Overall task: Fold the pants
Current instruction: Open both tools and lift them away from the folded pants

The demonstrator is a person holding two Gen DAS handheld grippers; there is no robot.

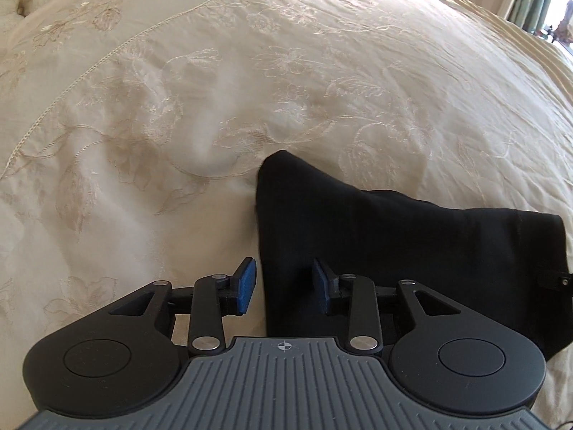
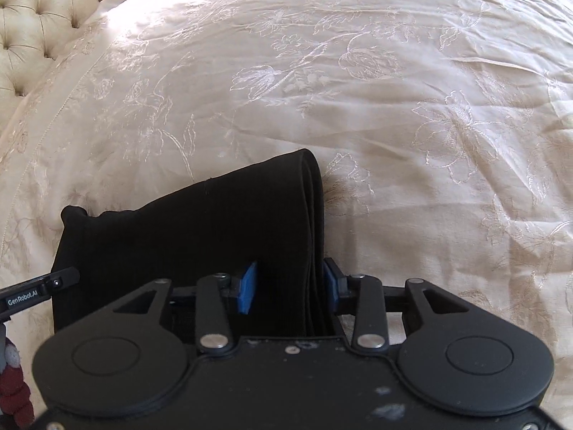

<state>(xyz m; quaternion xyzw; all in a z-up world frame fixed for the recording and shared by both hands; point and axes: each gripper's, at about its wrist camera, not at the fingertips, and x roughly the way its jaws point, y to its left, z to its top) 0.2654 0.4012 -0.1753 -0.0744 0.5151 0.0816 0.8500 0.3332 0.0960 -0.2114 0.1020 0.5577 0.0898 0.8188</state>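
Black pants (image 1: 394,243) lie folded in a thick bundle on a cream bedspread, also seen in the right wrist view (image 2: 200,236). My left gripper (image 1: 284,286) is open, its blue pads straddling the bundle's left edge without pinching it. My right gripper (image 2: 290,288) is open around the bundle's right edge, where the stacked waistband layers (image 2: 315,222) show; the pads stand a little apart from the cloth. The tip of the right gripper (image 1: 558,281) shows at the right of the left wrist view, and the left gripper's tip (image 2: 53,283) at the left of the right wrist view.
The embroidered cream bedspread (image 2: 394,107) fills both views. A tufted cream headboard (image 2: 39,25) stands at the far left. A window with curtains (image 1: 540,3) is at the far right. A red-sleeved arm (image 2: 12,390) shows at the lower left.
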